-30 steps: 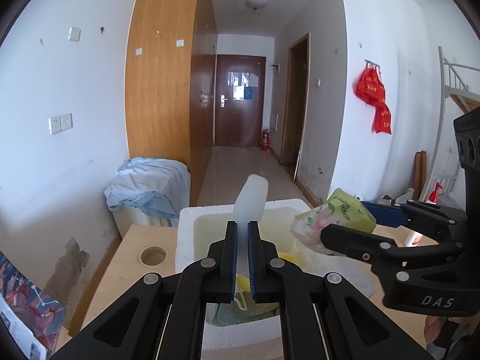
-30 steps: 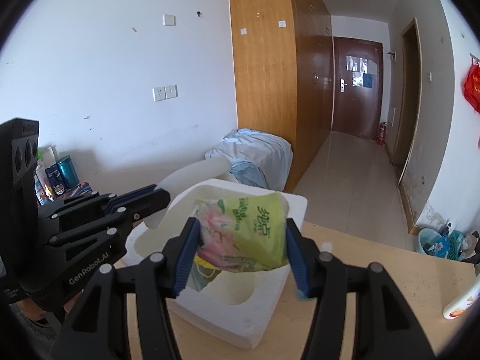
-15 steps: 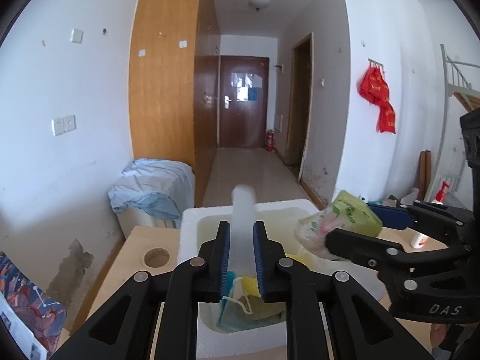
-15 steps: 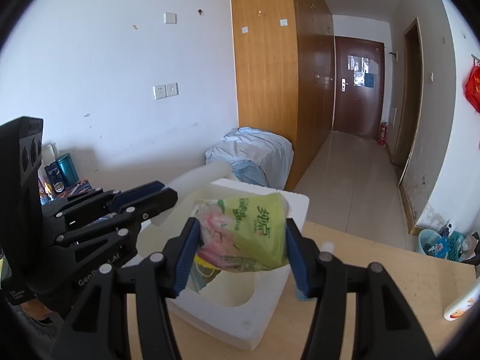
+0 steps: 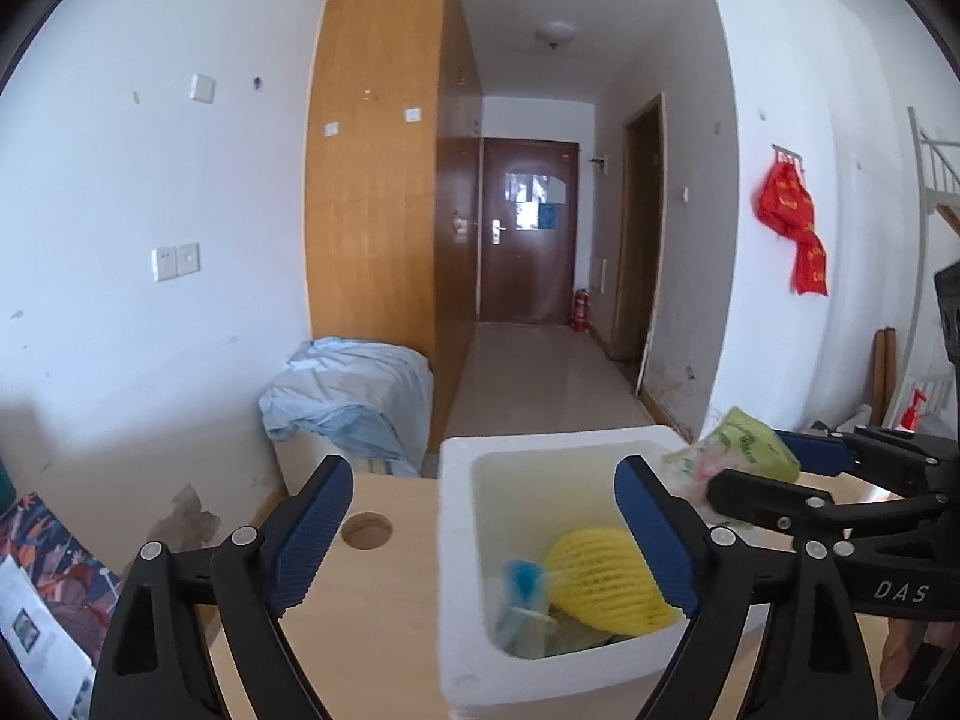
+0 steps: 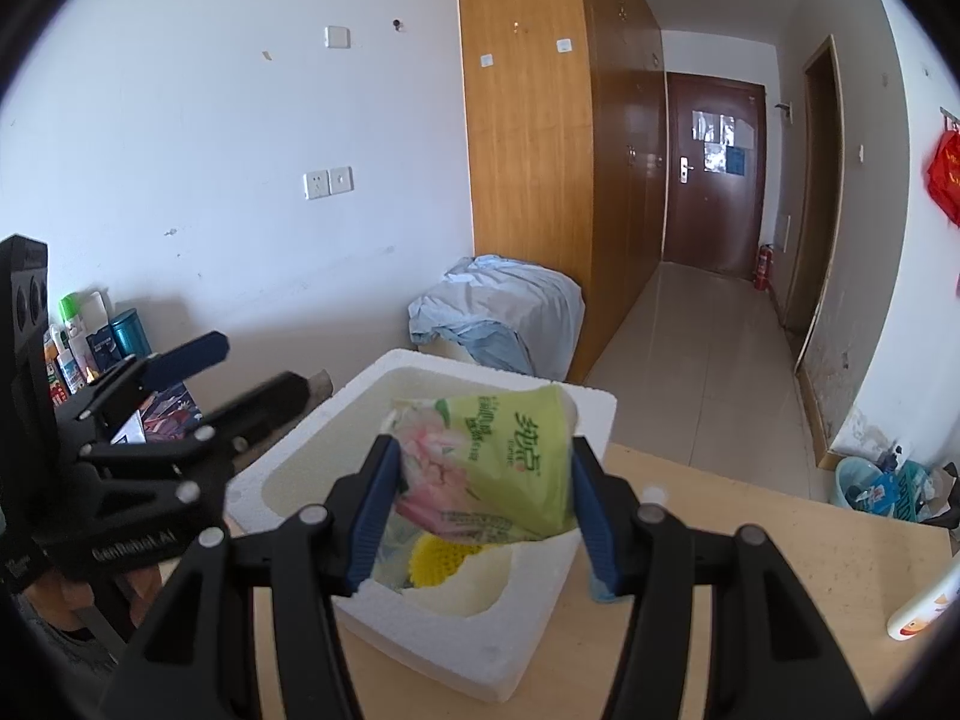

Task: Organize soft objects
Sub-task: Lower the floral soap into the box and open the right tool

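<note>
A white foam box (image 5: 456, 480) (image 6: 540, 618) stands on the wooden table. Inside it lie a yellow foam net (image 5: 600, 576) (image 6: 441, 561) and a bluish-green soft item (image 5: 519, 594). My left gripper (image 5: 483, 534) (image 6: 240, 378) hovers over the box's left wall, its jaws opening wide, with nothing gripped between them. My right gripper (image 6: 483, 507) (image 5: 762, 468) is shut on a green tissue pack (image 6: 498, 462) (image 5: 750, 444) held above the box's right side.
The table (image 5: 372, 618) has a round cable hole (image 5: 366, 531). A white bottle (image 6: 924, 606) lies at its right edge. A blue cloth covers a low unit (image 5: 348, 396) behind the table. Bottles and cans (image 6: 90, 336) stand at the left; a bin (image 6: 864, 480) is on the floor.
The left jaws went from shut on a white soft piece to wide open; that piece is gone from between them. The left gripper shifted left. The right gripper kept still with the pack.
</note>
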Available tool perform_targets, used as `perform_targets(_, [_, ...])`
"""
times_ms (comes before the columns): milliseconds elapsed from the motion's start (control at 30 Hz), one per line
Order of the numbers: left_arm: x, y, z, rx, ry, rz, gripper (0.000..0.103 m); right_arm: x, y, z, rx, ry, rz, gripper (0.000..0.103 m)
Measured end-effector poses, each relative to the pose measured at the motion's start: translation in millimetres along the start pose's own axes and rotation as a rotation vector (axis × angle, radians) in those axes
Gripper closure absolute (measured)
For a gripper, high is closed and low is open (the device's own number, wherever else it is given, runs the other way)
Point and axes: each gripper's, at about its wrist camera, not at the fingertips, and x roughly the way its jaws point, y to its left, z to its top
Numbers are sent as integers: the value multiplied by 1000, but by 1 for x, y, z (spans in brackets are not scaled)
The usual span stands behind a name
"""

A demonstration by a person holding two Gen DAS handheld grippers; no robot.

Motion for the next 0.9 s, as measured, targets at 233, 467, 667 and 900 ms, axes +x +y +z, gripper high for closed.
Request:
perform_targets(233, [1, 15, -3, -14, 11, 29, 14, 6, 3, 4, -8, 5, 3, 43])
perform_targets(467, [-1, 20, -3, -23, 5, 32, 14, 9, 3, 3, -8, 3, 8, 43])
perform_targets(667, [-4, 22, -3, -31, -3, 54, 14, 10, 2, 1, -19, 3, 9, 43])
perform_targets(900, [-4, 21, -3, -34, -2, 55, 14, 11, 1, 1, -7, -4, 6, 16])
